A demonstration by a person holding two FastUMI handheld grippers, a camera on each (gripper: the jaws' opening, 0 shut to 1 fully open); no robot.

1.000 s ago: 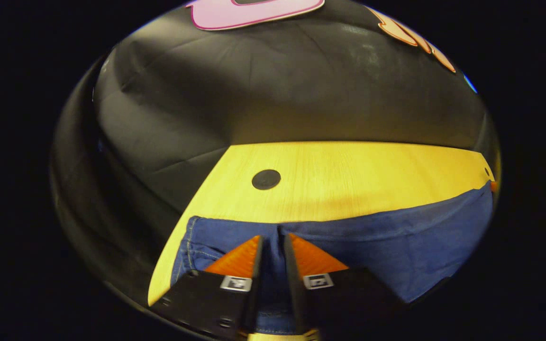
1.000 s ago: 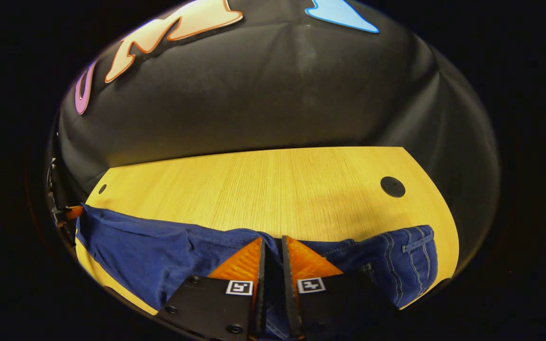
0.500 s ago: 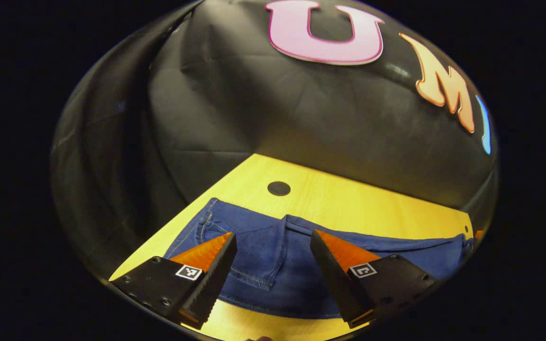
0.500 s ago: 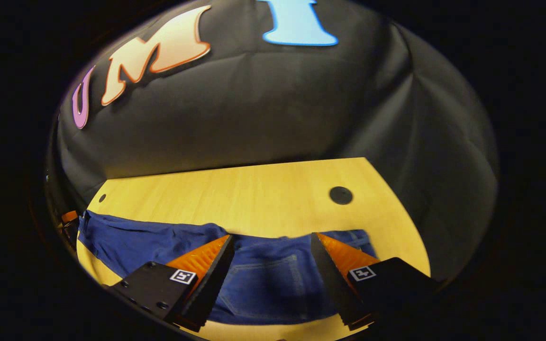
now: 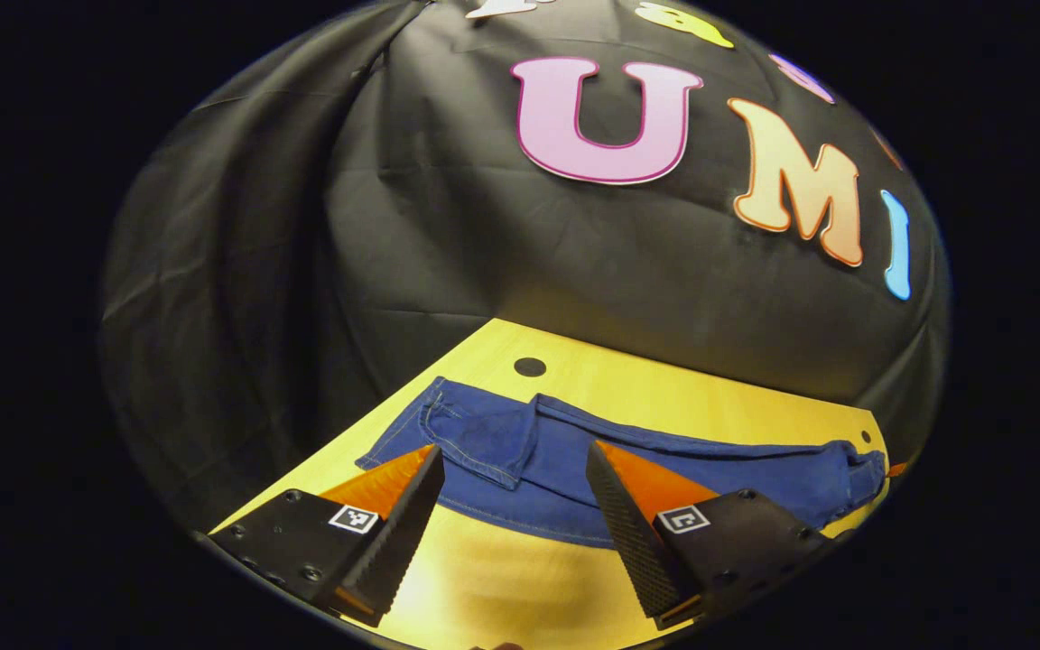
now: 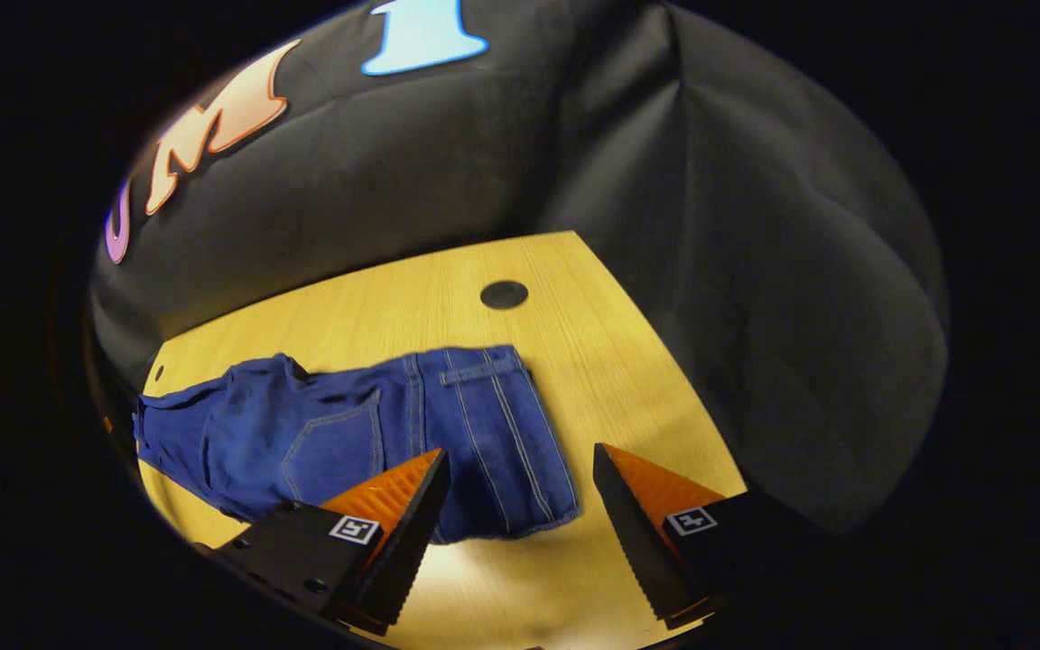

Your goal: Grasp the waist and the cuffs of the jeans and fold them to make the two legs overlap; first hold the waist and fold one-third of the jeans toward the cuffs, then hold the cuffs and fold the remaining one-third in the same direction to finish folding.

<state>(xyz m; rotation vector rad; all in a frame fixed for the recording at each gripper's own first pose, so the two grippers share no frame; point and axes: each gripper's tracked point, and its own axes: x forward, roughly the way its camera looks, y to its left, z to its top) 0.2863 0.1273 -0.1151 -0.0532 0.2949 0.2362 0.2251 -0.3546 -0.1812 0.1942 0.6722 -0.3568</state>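
One fold looks done: jeans [image 5: 574, 460] flat on table [image 6: 484, 262], legs seemingly overlapped. Left gripper [image 5: 513, 506] and right gripper [image 6: 520, 506] jaws apart, empty. Thirds left.

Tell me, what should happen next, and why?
Probably move the right gripper onto the pocket end of the jeans, likely the waist, and close. Both it and the left gripper stand open, off the cloth, with no third folded yet.

A pale wooden counter [image 5: 682, 397] runs up to the booth's black cloth wall [image 5: 412, 262]. A round dark hole [image 5: 530, 366] sits in it near the back edge.
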